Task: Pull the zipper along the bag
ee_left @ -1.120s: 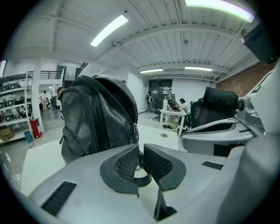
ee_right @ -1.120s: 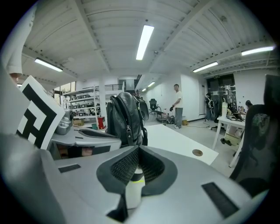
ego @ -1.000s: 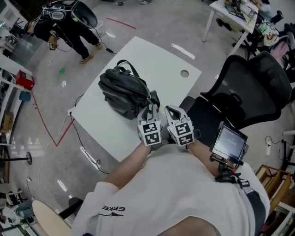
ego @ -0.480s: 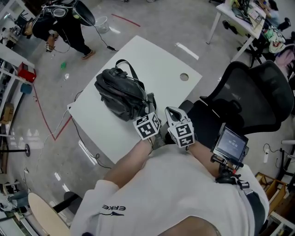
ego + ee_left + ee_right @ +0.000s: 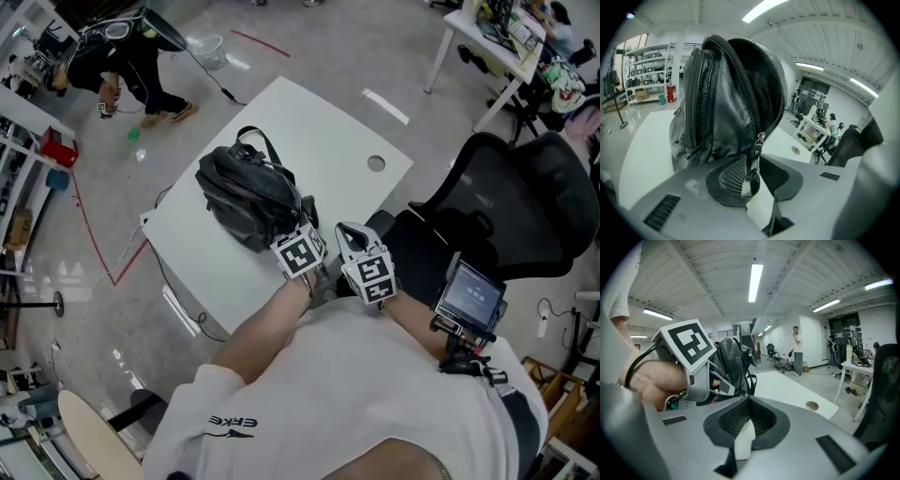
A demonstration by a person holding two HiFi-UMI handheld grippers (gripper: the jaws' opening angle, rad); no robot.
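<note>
A black leather bag (image 5: 248, 192) lies on the white table (image 5: 309, 127), its strap loop at the far end. My left gripper (image 5: 307, 234) is at the bag's near end. In the left gripper view the bag (image 5: 717, 103) fills the frame, its zipper track curving over the top. The metal zipper pull (image 5: 757, 144) hangs down between the jaws of the left gripper (image 5: 757, 163), which are closing; it lies by the left pad with a gap to the right pad. My right gripper (image 5: 350, 232) sits just right of the left one, off the bag, and the right gripper (image 5: 749, 401) is shut on nothing.
A round cable hole (image 5: 376, 163) is in the table's far right part. A black office chair (image 5: 520, 202) stands at the right, with a small screen on a stand (image 5: 468, 292) near it. A person (image 5: 122, 56) stands on the floor at the far left. A cable (image 5: 157, 272) hangs off the table's left edge.
My left gripper has turned, so its marker cube now tilts, and it has shifted slightly up against the bag's near end. The right gripper has stayed put.
</note>
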